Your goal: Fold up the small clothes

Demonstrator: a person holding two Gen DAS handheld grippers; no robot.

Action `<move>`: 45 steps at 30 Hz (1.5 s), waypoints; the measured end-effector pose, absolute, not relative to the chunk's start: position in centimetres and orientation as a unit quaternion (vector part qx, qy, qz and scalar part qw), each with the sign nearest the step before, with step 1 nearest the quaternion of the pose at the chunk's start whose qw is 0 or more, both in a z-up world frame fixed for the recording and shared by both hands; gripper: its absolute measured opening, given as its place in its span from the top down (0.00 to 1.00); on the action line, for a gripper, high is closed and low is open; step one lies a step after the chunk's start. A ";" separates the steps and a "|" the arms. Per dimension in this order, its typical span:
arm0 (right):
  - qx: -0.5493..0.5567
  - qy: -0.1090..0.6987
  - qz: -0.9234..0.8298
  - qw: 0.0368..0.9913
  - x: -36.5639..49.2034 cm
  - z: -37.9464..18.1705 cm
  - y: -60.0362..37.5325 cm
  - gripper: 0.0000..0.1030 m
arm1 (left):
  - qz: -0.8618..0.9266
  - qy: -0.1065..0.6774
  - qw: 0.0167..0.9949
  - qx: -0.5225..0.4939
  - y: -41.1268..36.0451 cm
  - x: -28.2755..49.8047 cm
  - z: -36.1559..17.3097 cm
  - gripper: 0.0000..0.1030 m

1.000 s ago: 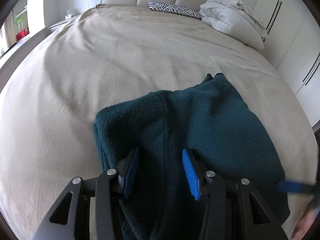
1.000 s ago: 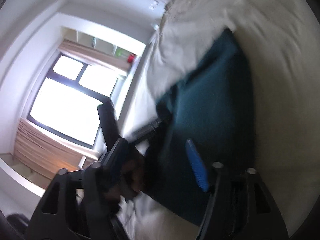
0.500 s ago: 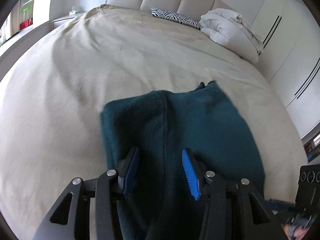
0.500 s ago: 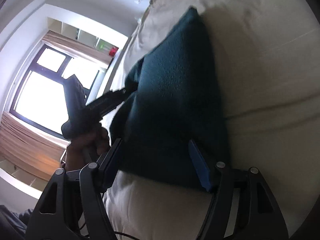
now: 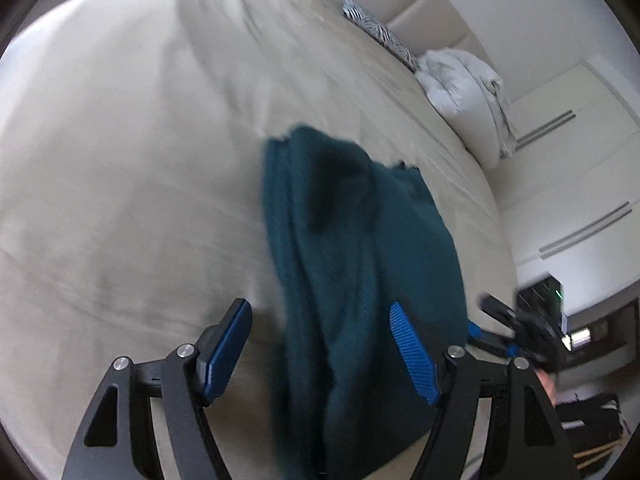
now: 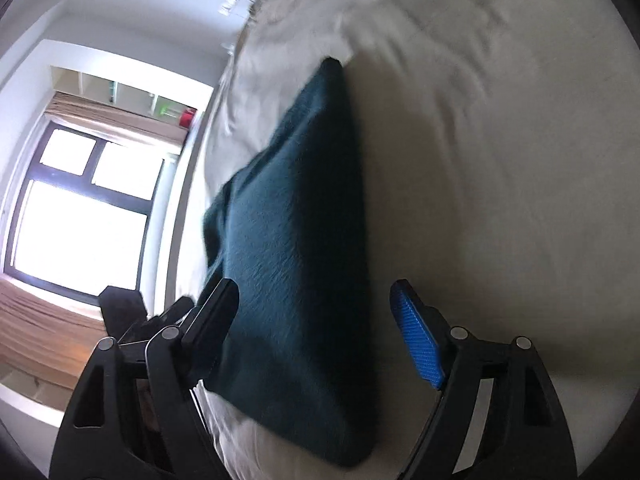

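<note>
Dark teal knit, a folded small garment [image 5: 360,264], lies on the beige bed sheet [image 5: 120,160], near the bed's near edge in the left wrist view, running from approx 12 o'clock of the left gripper [image 5: 320,344] down btwn its jaws to the bottom of frame. Left gripper: jaws have just been opening and now stand wide apart; the cloth passes btwn them, the blue pad at 3 o'clock sits at or over the cloth's edge but no squeeze shows, the pad at 9 o'clock is clear of it, over bare sheet. In the right wrist view the same garment [image 6: 296,240] is a thick flat stack w/ a straight folded edge on its right side, stretching from 12 o'clock toward 6 o'clock. Right gripper [image 6: 316,320]: jaws have also just been opening, now spread wide; the dark pad at 9 o'clock is at the cloth's left edge, contact can't be told; the blue pad at 3 o'clock is well off it over the sheet. Bkgd, left view: zebra-print pillow [image 5: 376,32] at 1 o'clock by the padded headboard [image 5: 400,0], a white duvet [image 5: 464,84] bundled beside it. Right view: bright window [image 6: 80,216] at 9 o'clock. Both frames are blurred.
</note>
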State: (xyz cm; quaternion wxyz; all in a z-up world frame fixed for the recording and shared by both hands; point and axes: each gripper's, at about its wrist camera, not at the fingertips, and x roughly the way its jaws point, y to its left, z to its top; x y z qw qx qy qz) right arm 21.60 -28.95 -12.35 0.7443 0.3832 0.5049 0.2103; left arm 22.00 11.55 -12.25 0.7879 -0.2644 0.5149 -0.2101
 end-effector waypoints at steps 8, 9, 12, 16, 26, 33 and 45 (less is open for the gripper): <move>0.359 0.525 0.222 0.739 25.3 -13.5 -25.4 0.33 | -0.213 0.540 0.771 -0.260 9.3 23.6 -13.5 0.37; 0.349 0.527 0.218 0.743 25.5 -13.5 -24.9 0.38 | -0.208 0.544 0.771 -0.257 9.1 23.8 -13.6 0.46; 0.325 0.535 0.209 0.752 26.1 -13.2 -24.1 0.50 | -0.202 0.556 0.766 -0.251 8.5 24.3 -13.9 0.65; 0.303 0.525 0.206 0.768 25.2 -11.7 -24.3 0.62 | -0.190 0.556 0.777 -0.227 7.5 24.4 -12.8 0.71; 0.298 0.481 0.211 0.797 21.4 -5.1 -27.8 0.63 | -0.243 0.521 0.791 -0.210 3.9 21.1 -7.1 0.73; 0.337 0.482 0.194 0.785 17.7 -6.6 -33.3 0.63 | -0.260 0.537 0.783 -0.177 -0.3 19.1 -8.4 0.73; 0.411 0.470 0.196 0.756 16.6 -13.8 -35.4 0.52 | -0.248 0.552 0.769 -0.204 0.3 18.1 -14.3 0.62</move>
